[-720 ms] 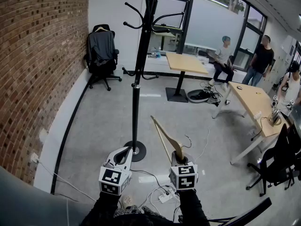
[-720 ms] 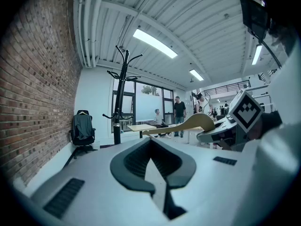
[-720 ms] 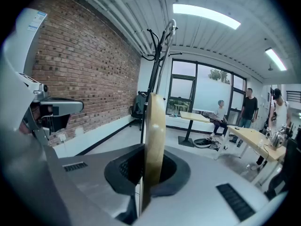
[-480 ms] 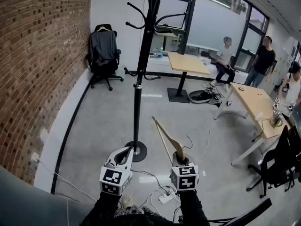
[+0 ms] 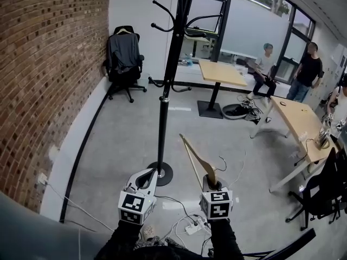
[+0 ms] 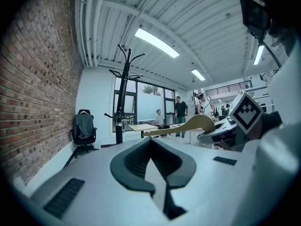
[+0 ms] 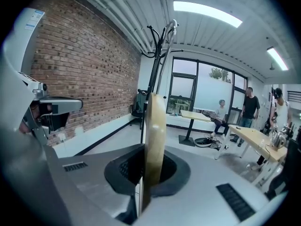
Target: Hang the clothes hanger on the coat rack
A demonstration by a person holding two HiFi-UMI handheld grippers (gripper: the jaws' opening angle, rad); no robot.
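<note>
A brick wall (image 5: pixel 49 64) runs down the left side of the room, and at its far end a dark garment hangs over a black office chair (image 5: pixel 123 58). Next comes the tall black coat rack (image 5: pixel 162 123), which stands on its round base on the grey floor (image 5: pixel 119 134) with its hooks bare. Just short of that base, the left tongs (image 5: pixel 153 171) are pinched together with nothing between them. Beside them, the right tongs (image 5: pixel 211 184) are clamped tight on the wooden clothes hanger (image 5: pixel 194 157). It rises from the tongs and slants up toward the rack's pole, well clear of it and far below the hooks, with its wire hook (image 5: pixel 221 161) curling off to the right. Further right stand two pale wooden tabletops (image 5: pixel 219 72), cables lie on the floor, and two people (image 5: pixel 308 69) wait by the windows.
</note>
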